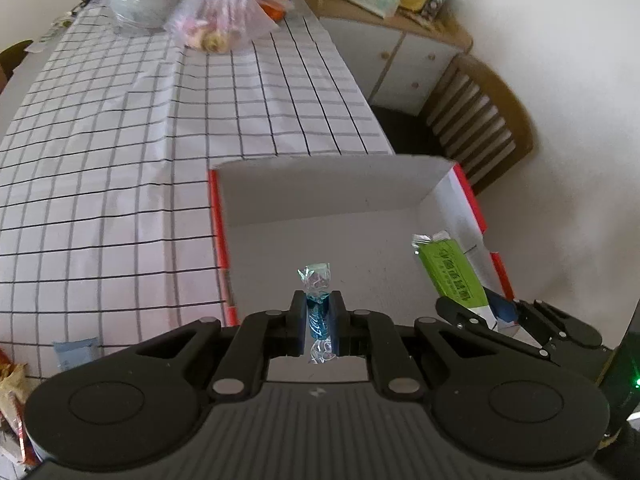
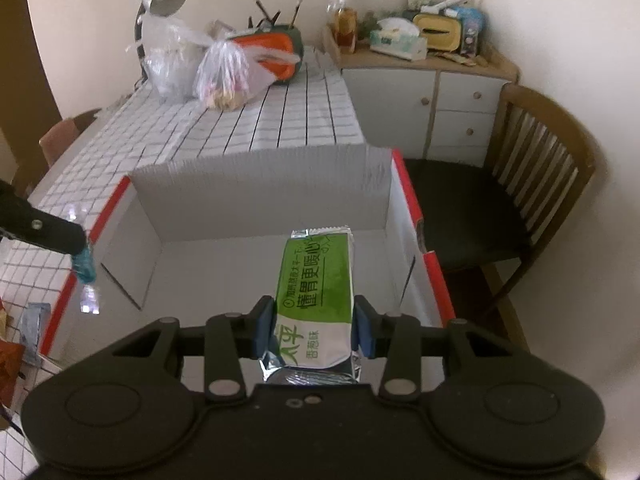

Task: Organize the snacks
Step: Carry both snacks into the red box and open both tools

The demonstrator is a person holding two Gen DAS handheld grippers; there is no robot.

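An open white box with red edges [image 1: 304,196] [image 2: 256,184] stands at the table's near right corner. My left gripper [image 1: 318,322] is shut on a blue wrapped candy [image 1: 318,312] and holds it above the box's near left part; the candy also shows in the right wrist view [image 2: 85,266]. My right gripper [image 2: 314,324] is shut on a green and white snack packet [image 2: 318,280] and holds it over the box's right side. The packet also shows in the left wrist view [image 1: 450,270].
A checked tablecloth [image 1: 120,152] covers the table. Plastic bags of snacks [image 1: 218,20] [image 2: 224,76] and an orange item [image 2: 272,50] sit at the far end. More wrapped snacks [image 1: 12,396] lie at the near left. A wooden chair [image 2: 516,176] and a cluttered cabinet [image 2: 432,80] stand to the right.
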